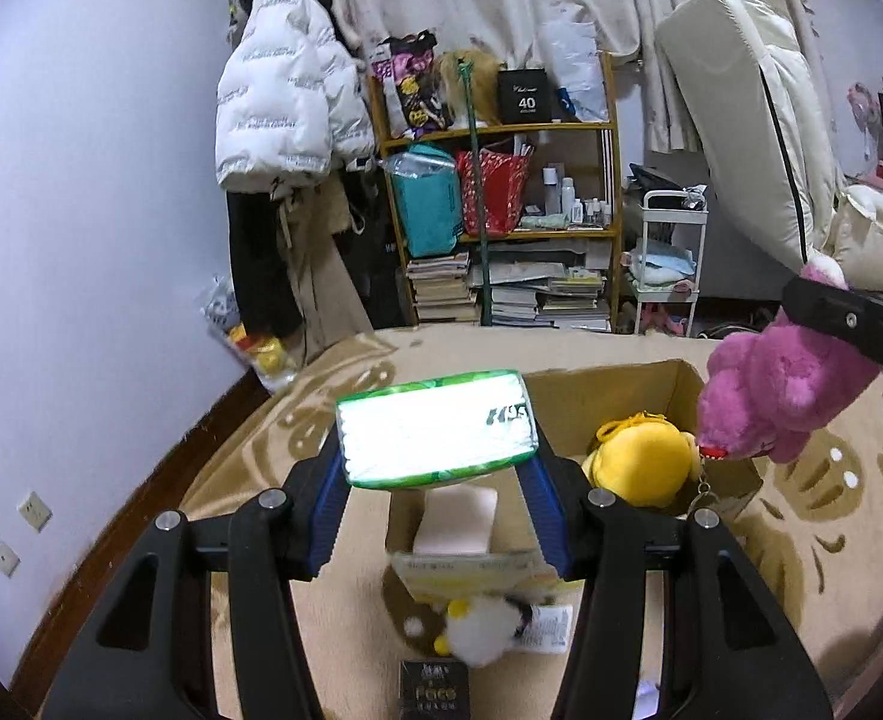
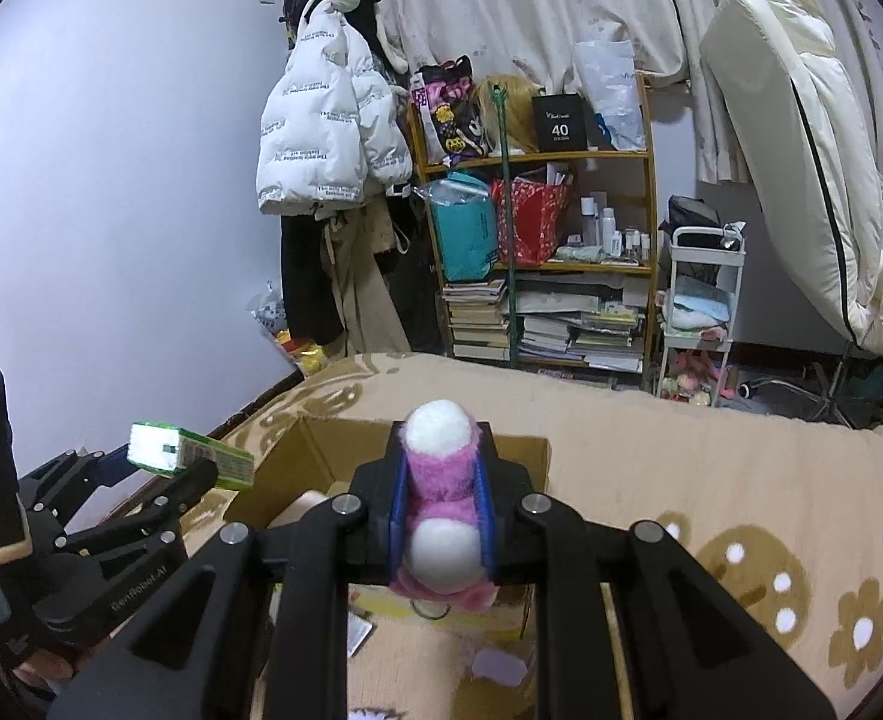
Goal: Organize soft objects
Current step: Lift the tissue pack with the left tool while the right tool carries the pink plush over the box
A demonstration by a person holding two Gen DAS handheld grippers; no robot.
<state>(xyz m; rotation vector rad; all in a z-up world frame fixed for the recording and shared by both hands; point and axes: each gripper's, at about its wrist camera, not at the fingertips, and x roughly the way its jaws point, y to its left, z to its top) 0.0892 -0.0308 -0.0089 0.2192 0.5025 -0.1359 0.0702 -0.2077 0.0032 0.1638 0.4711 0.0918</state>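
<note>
Left hand-held gripper: pinching tissue pack
Right hand-held gripper: squeezing pink plush toy
Cardboard box: yellow plush inside, at 3 o'clock of the pack

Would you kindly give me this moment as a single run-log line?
left gripper: shut on tissue pack | right gripper: shut on pink plush | cardboard box: open, yellow plush inside

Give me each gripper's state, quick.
Left gripper: shut on the green tissue pack.
Right gripper: shut on the pink plush toy.
</note>
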